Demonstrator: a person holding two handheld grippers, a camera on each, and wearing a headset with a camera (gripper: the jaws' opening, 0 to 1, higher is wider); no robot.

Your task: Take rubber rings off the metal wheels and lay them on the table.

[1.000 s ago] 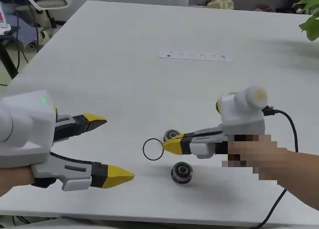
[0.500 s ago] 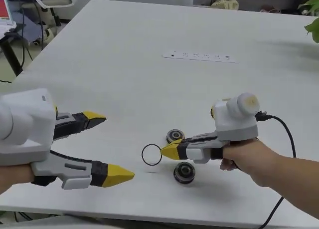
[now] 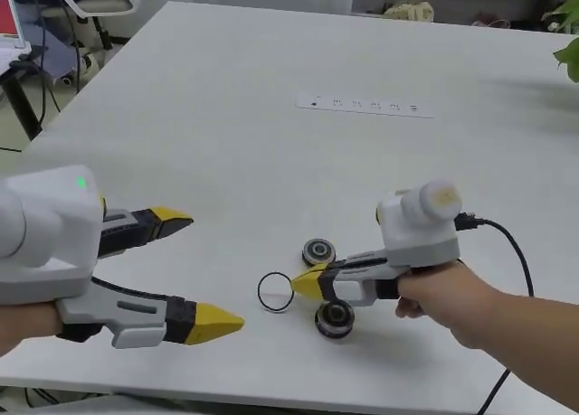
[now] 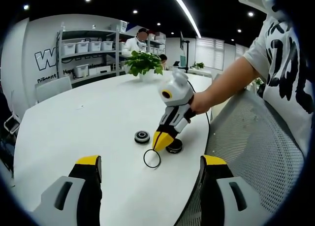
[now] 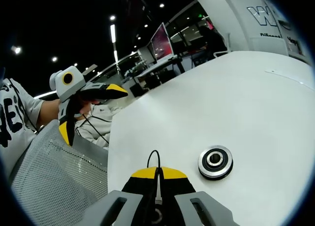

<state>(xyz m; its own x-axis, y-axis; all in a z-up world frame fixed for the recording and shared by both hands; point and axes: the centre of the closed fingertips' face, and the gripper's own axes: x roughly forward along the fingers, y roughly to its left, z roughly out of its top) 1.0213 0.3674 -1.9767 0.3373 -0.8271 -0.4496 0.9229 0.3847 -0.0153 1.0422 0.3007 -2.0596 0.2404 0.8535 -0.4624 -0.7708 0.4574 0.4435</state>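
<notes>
Logging left gripper [image 3: 199, 268] nearest, low left in head view, jaws gaping wide and gripping nothing. Finding right gripper [image 3: 308, 284] just beyond, jaws pressed together, pinching one edge of the rubber ring [image 3: 276, 291]. Seeing that ring lying about flat over the white table [image 3: 226, 117], opening facing up, reaching from the yellow tips toward the left gripper; round, so giving no long axis; unable to tell whether touching the surface. Catching just a thin arc of it in right gripper view, the rest being hidden behind the tips. Noting near wheel [image 3: 334, 317] partly tucked under the right gripper, far wheel [image 3: 318, 250] sitting clear just behind. Spotting power strip [image 3: 365, 105] well beyond.
</notes>
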